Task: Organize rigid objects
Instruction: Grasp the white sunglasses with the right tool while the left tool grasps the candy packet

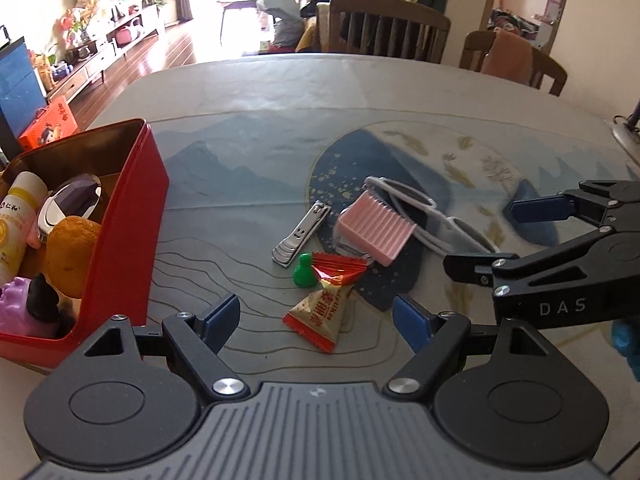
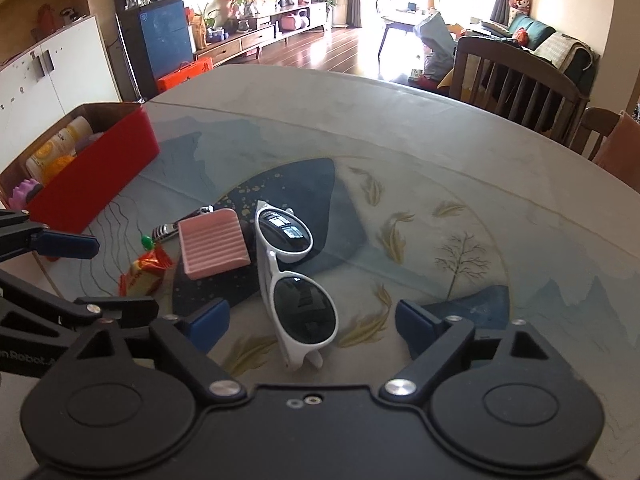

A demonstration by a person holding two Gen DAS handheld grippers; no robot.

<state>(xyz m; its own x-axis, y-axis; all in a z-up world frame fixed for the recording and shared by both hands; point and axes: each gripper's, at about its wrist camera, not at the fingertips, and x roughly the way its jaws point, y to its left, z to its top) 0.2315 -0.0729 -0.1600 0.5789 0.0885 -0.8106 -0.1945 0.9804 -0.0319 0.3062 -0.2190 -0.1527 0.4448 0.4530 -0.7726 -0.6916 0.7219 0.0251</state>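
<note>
White sunglasses [image 2: 292, 276] lie on the table between the open fingers of my right gripper [image 2: 312, 326]; they also show in the left wrist view [image 1: 428, 216]. A pink ribbed block [image 1: 374, 230] [image 2: 214, 244] leans beside them. A silver nail clipper [image 1: 300, 236], a green pawn [image 1: 303, 270] and a red-and-gold candy packet [image 1: 324, 310] lie in front of my left gripper [image 1: 316, 320], which is open and empty. My right gripper [image 1: 496, 236] also shows at the right of the left wrist view. The open red box [image 1: 128, 236] [image 2: 92, 184] holds several items.
The table carries a painted mat [image 2: 440, 216] under glass. Wooden chairs [image 1: 388, 26] stand at the far edge. In the box are a yellow-white bottle [image 1: 18, 216], an orange fruit [image 1: 70, 256] and a purple toy [image 1: 20, 304]. A metal object [image 1: 624, 136] sits at the right edge.
</note>
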